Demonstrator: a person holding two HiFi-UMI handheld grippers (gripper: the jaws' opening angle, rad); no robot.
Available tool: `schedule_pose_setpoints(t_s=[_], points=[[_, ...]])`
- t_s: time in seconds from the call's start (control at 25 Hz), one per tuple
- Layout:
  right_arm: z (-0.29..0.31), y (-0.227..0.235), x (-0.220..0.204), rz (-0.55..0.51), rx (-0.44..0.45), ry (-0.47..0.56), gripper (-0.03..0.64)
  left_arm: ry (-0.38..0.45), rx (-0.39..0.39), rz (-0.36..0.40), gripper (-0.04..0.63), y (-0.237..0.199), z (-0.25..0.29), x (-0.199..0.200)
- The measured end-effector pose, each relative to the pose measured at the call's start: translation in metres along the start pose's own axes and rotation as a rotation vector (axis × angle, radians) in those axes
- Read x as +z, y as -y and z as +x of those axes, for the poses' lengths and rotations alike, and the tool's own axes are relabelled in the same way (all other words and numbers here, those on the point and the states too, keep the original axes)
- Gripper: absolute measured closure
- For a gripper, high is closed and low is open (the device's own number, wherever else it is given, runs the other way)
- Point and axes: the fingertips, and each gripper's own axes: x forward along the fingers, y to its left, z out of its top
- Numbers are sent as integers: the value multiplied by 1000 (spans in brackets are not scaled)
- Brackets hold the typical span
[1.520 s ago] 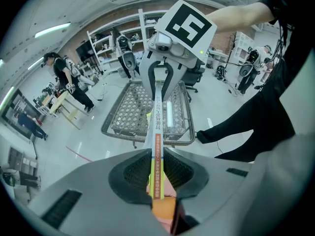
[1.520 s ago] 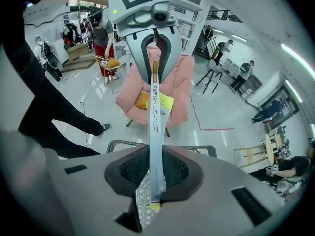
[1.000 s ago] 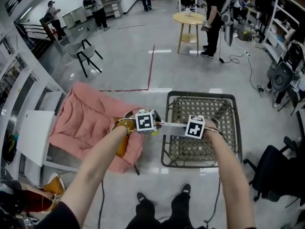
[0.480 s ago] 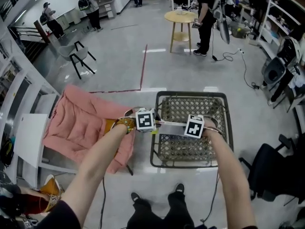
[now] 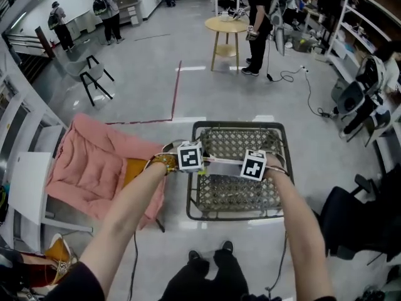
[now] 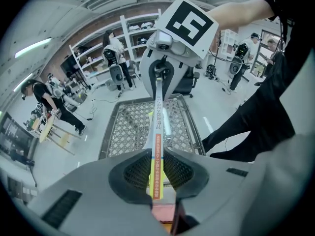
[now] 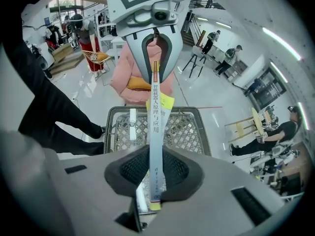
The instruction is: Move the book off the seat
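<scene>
A thin book [image 5: 223,161] with a pale spine and yellow cover hangs edge-on between my two grippers, over the wire basket [image 5: 277,187]. My left gripper [image 5: 200,170] is shut on one end of the book [image 6: 157,132], and my right gripper [image 5: 245,172] is shut on the other end [image 7: 155,127]. Each gripper view shows the opposite gripper clamped on the far end. The pink cushioned seat [image 5: 88,162] lies to the left, with an orange thing [image 5: 133,169] on its near edge. The left arm crosses the seat's corner.
The basket's mesh floor [image 6: 123,132] holds a white tube-like item [image 7: 132,122]. A white table [image 5: 25,187] stands left of the seat, a black office chair [image 5: 351,224] at the right. Farther off are a round wooden table [image 5: 228,25], a grey chair [image 5: 88,74] and several people.
Both grippers have carried the book to the right, from the pink seat's edge to above the wire basket. Their grip looks the same.
</scene>
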Motion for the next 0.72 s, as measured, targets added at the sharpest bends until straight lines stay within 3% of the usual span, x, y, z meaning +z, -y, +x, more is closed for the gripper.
schedule_pose_setpoints(t_s=[0.32, 0.72], points=[[4, 9, -27, 19, 3, -1, 545, 12, -9, 24, 523, -11, 17, 23], [34, 90, -69, -36, -10, 53, 545, -25, 33, -18, 523, -86, 69, 52]])
